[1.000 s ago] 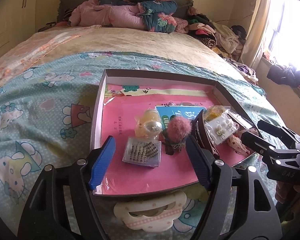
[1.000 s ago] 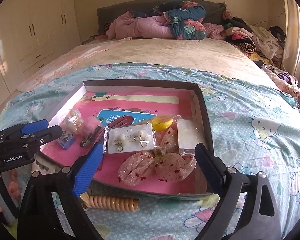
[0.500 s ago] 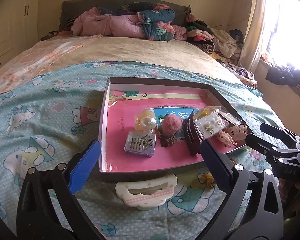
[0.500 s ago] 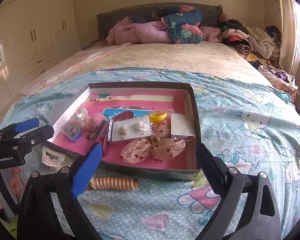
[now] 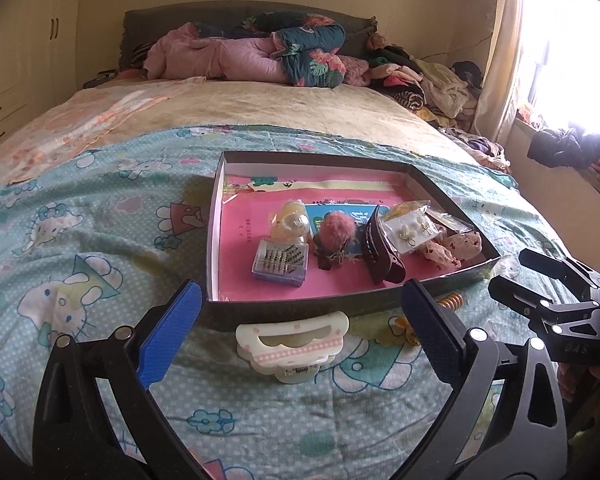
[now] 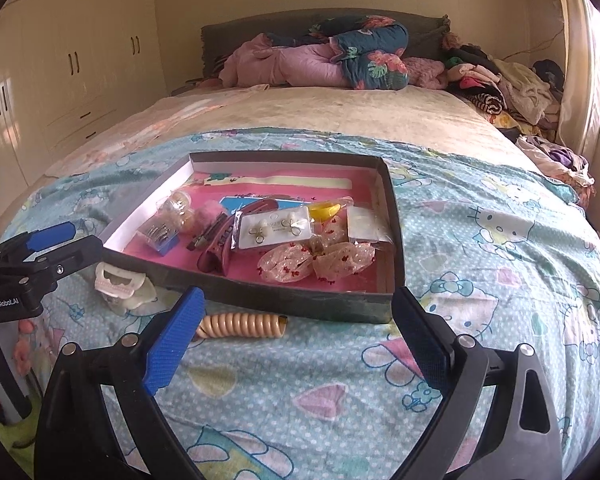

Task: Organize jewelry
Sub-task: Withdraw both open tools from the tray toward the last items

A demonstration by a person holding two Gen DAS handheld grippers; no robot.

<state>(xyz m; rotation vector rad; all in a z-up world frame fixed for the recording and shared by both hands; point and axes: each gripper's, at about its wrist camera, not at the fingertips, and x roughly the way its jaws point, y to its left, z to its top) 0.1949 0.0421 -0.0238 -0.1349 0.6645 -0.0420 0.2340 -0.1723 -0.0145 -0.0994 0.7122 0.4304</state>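
Your jewelry sits in a shallow dark-walled cardboard box with a pink lining point(image 5: 452, 204), lying on the teal cartoon-print bedspread point(image 5: 100, 220) near the foot of the bed. Inside it, from your left: a clear plastic case of small earrings with a blue base point(image 5: 280, 261), a clear round-domed packet of pale yellow pieces point(image 5: 292, 222) behind it, a fluffy pink pom-pom hair tie point(image 5: 337, 229), a dark maroon hair claw clip point(image 5: 380, 254), a white earring card in a clear sleeve point(image 6: 275, 227), a sheer pink bow with red dots point(image 6: 316, 261) near the front right corner, a yellow curved piece point(image 6: 327, 210) and a flat clear bag with a white sheet point(image 6: 367, 222) by the right wall.

Outside the box, just in front of its near wall, a cream hair claw clip with a pink dotted band point(image 5: 292, 342) lies on the bedspread, and a beige spiral coil hair tie point(image 6: 242, 326) lies beside the same wall further right.

Your left gripper point(image 5: 300, 336) hovers over the cream clip with its blue-padded fingers spread wide, holding nothing. Your right gripper point(image 6: 300, 332) hangs above the coil tie, fingers likewise wide apart and empty. Each gripper shows at the edge of the other's view.

Beyond the box lie a beige blanket point(image 6: 320, 116), a pink quilt point(image 6: 292, 66) and a pile of clothes point(image 6: 512, 88).
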